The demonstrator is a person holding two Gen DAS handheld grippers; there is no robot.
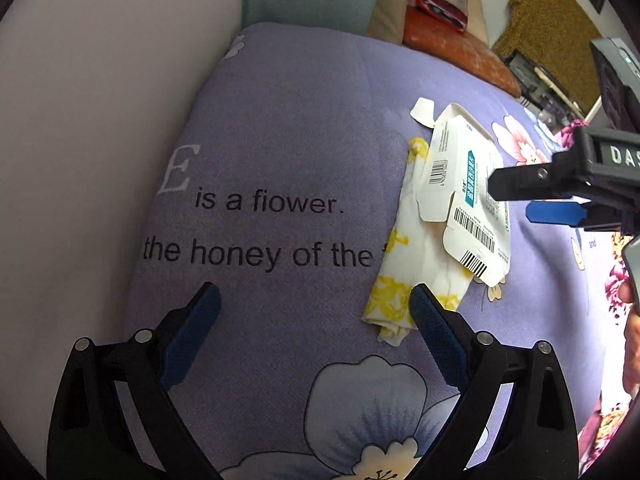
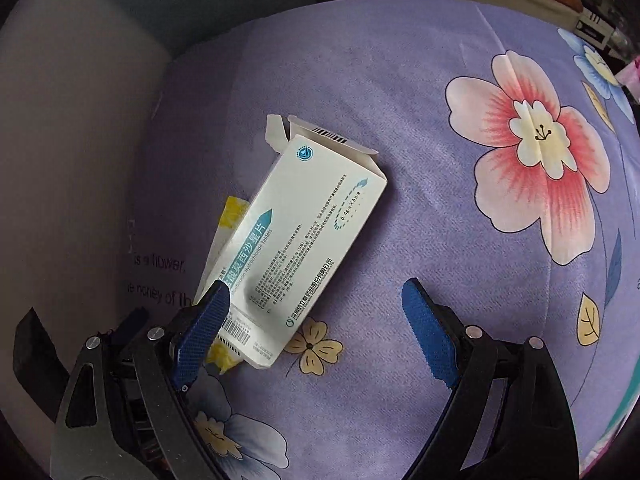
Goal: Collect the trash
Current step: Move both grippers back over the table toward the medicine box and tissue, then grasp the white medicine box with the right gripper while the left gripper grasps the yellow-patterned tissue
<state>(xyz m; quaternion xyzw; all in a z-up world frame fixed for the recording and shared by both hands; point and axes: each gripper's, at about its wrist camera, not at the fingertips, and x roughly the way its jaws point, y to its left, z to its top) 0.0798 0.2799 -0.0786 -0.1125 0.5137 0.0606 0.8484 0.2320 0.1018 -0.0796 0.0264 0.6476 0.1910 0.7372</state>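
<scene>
Lilac floral bedspread (image 1: 304, 128) carries the trash: an empty white medicine carton (image 2: 308, 236), end flaps open, lying partly on a crumpled white-and-yellow tissue (image 1: 404, 280). The carton shows barcodes, Chinese characters and "0.4g×6". The spread reads "is a flower." and "the honey of the". The left gripper (image 1: 316, 312) and the right gripper (image 2: 316, 316) both hover with jaws wide, holding nothing.

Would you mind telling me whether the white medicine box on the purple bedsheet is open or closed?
Open. The medicine box lies flat with its far end flaps untucked and sticking out; whether anything is inside cannot be told.
</scene>
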